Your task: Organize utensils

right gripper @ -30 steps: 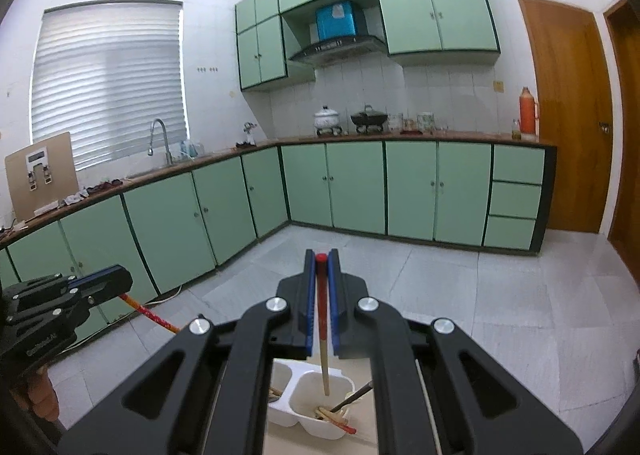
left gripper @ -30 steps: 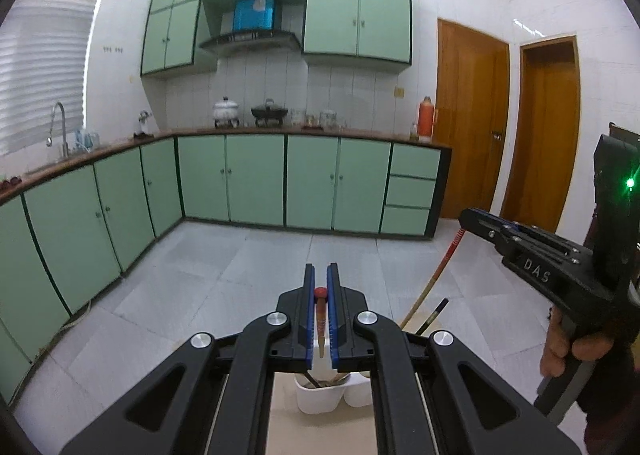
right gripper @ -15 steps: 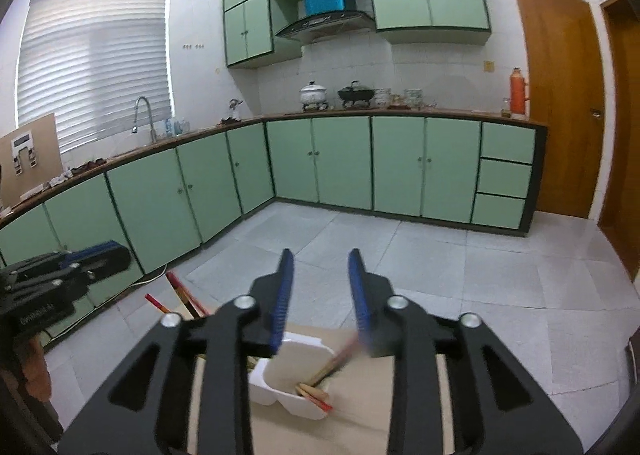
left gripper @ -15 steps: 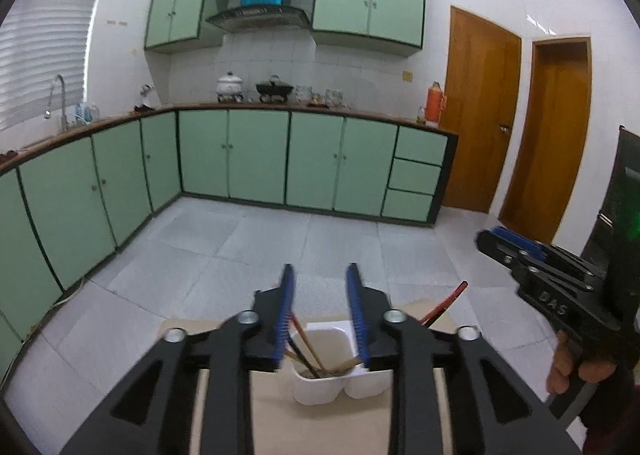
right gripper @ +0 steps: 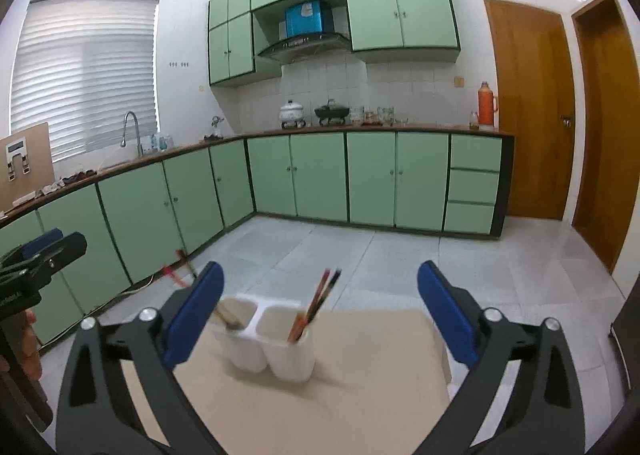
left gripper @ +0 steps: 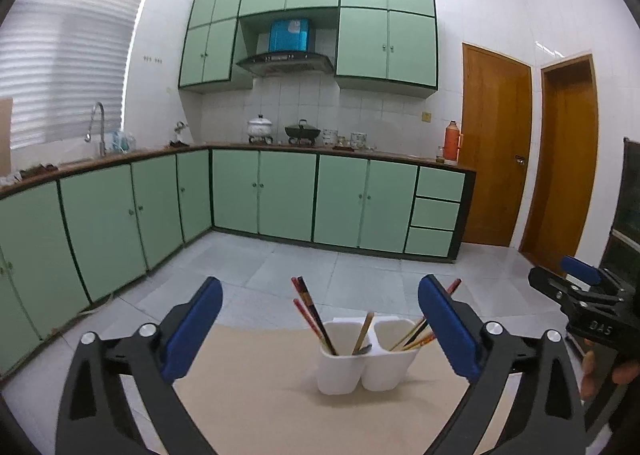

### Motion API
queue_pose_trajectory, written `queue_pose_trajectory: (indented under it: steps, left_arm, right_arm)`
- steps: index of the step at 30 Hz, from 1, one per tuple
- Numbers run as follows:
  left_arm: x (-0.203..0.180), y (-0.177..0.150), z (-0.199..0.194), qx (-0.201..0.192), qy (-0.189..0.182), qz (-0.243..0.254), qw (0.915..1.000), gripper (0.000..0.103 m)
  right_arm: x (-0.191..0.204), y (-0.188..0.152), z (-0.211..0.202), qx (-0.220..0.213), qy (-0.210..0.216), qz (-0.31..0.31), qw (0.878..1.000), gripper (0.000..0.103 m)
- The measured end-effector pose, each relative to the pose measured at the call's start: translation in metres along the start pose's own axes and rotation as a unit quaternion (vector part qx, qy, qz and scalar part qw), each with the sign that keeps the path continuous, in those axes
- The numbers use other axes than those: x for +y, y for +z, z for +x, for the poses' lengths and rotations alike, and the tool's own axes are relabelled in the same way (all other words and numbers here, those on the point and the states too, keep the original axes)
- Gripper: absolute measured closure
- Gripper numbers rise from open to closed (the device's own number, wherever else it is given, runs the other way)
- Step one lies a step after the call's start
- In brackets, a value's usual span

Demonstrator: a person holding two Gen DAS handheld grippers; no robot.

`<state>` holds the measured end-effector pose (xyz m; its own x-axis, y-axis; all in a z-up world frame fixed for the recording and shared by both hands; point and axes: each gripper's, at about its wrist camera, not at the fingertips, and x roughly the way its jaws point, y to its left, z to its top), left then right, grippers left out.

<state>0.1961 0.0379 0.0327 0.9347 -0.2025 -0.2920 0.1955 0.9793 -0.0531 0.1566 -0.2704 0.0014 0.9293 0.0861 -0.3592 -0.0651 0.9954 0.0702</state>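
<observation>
Both the left gripper [left gripper: 320, 329] and right gripper [right gripper: 320, 319] are seen opening, nothing held between them. Chopsticks [left gripper: 314, 315] are stood in the white holder [left gripper: 366, 363]; any stray utensil should probably be sought next.

A two-compartment utensil holder [left gripper: 366, 355] stands on a table [left gripper: 260, 395] at lower centre of the frame. Chopsticks [left gripper: 312, 313] lean in its left compartment, more chopsticks [left gripper: 412, 337] in its right. Behind, cabinets [left gripper: 312, 199] line the far wall.
</observation>
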Motion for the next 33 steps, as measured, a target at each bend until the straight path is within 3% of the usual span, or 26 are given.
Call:
queue_pose_trajectory:
  steps: [10, 19, 33]
  left_arm:
    - [-0.022, -0.022, -0.046, 0.004, -0.008, 0.02, 0.9998, 0.006]
    - [-0.032, -0.039, -0.075, 0.015, -0.001, 0.029, 0.9995, 0.006]
    - [-0.038, -0.038, -0.097, 0.006, -0.007, 0.022, 0.9997, 0.006]
  right_arm:
    - [0.018, -0.025, -0.041, 0.037, 0.024, 0.004, 0.999, 0.005]
    - [0.03, -0.027, -0.07, 0.028, 0.036, -0.011, 0.999, 0.005]
    - [0.044, -0.029, -0.088, 0.02, 0.046, -0.025, 0.998, 0.005]
